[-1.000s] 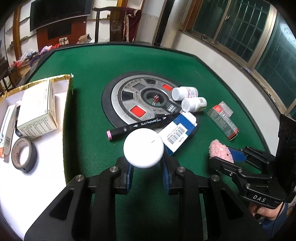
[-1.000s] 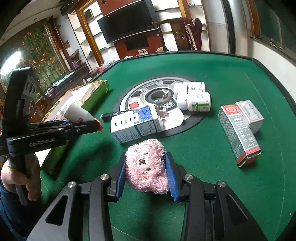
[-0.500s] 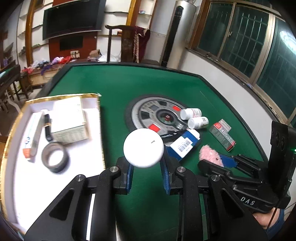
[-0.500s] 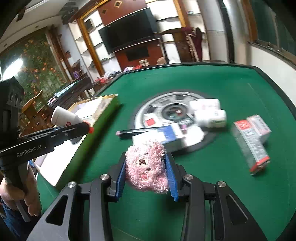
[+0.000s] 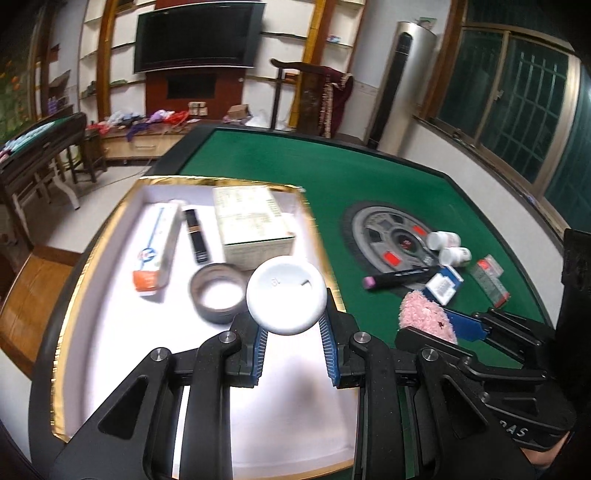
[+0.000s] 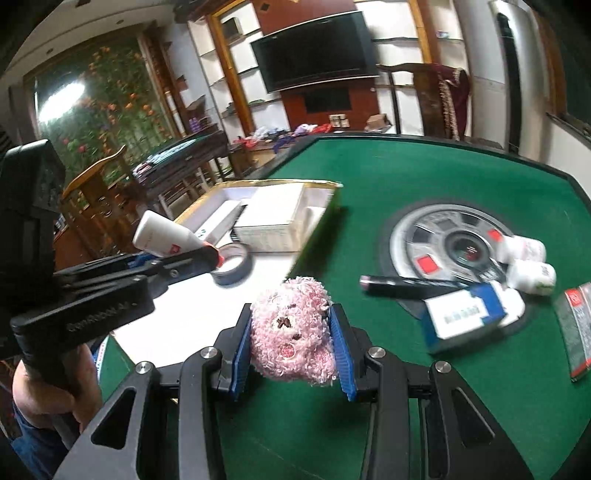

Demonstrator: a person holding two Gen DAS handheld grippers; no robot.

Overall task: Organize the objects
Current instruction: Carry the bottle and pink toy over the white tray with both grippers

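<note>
Both grippers are now swinging leftward from the green table (image 5: pixel 369 173) toward the gold-rimmed tray (image 5: pixel 110 229). I am holding a white bottle (image 5: pixel 286 297) clamped in my left gripper (image 5: pixel 291 343), now above the tray beside the tape roll (image 5: pixel 218 295). My right gripper (image 6: pixel 291 350) is squeezing the pink plush toy (image 6: pixel 295 332) near the tray's edge, so both look nearly ready to set down.

A green felt table (image 5: pixel 369 177) fills the near area. A black television (image 5: pixel 197 35) is mounted on the far white wall (image 5: pixel 373 55) above a dark wooden cabinet (image 5: pixel 192 88). Shelves (image 5: pixel 118 55) flank it. Barred windows (image 5: pixel 517 110) run along the right. A floral mural (image 6: pixel 107 99) covers the left wall.
</note>
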